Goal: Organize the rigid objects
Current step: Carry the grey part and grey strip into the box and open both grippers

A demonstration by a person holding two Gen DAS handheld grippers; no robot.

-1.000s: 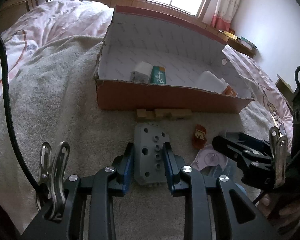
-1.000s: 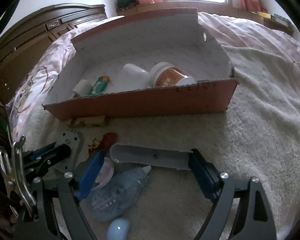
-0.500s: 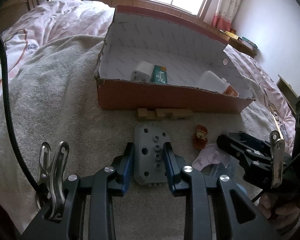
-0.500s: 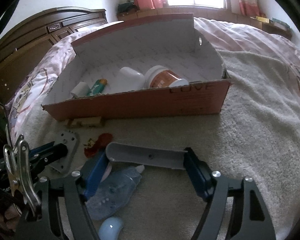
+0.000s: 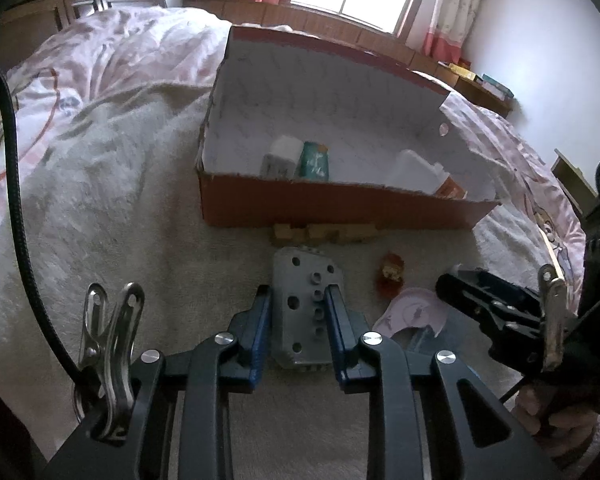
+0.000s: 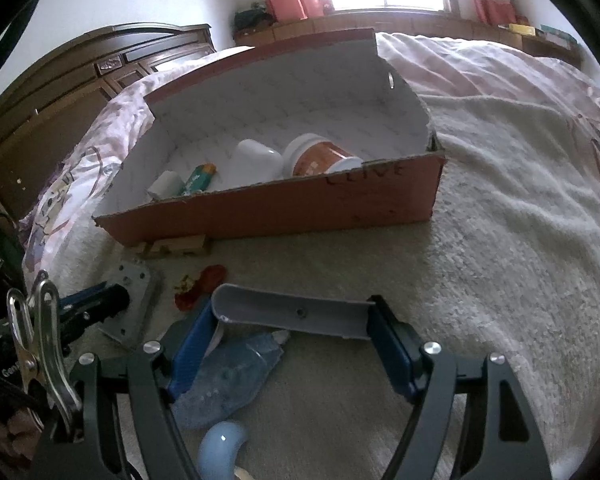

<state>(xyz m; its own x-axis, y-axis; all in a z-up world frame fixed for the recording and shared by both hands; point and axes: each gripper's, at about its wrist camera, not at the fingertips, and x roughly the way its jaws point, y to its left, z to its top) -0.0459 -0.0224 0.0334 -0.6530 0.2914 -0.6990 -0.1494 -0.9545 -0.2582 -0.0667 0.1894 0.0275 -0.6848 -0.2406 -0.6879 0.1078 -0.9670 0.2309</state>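
On a towel-covered bed, I am gripping a loose piece in each hand, both headed, by my reckoning, for the cardboard box lying open just ahead. My left gripper is closing narrow, its blue pads pressing the two long edges of a gray metal plate drilled with holes, a hold across the narrow width that should keep it from twisting. My right gripper is standing wide because it is spanning a long gray plastic piece end to end, a pad against each end. The box is already holding a white adapter, a green pack and a white jar. Wooden blocks are waiting against its front wall, with a red toy, a pink disc and a clear blue bottle lying nearby on the towel.
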